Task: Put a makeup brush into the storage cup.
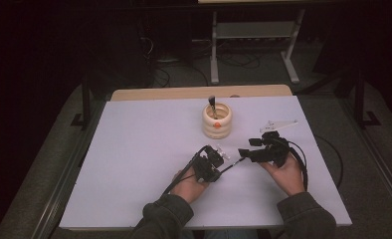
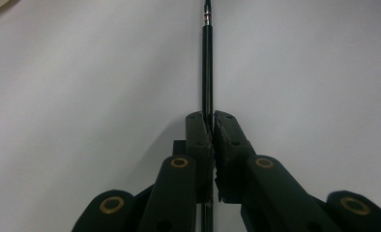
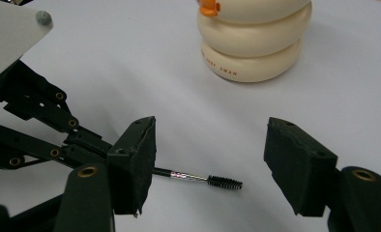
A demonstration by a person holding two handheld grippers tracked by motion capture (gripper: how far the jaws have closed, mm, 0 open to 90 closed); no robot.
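Here, left gripper (image 2: 212,126) clenched on the black wand of a mascara brush (image 3: 225,182), held low over the white tabletop (image 1: 134,149); right gripper (image 3: 210,159) released, straddling the bristle tip. Next, probably: carrying it to the cream holder (image 1: 217,121).

Overhead forward-down; two close jaw-level views

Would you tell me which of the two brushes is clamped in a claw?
The thin spoolie brush, pinched in the shut left claw; the other brush stands in the cream holder.
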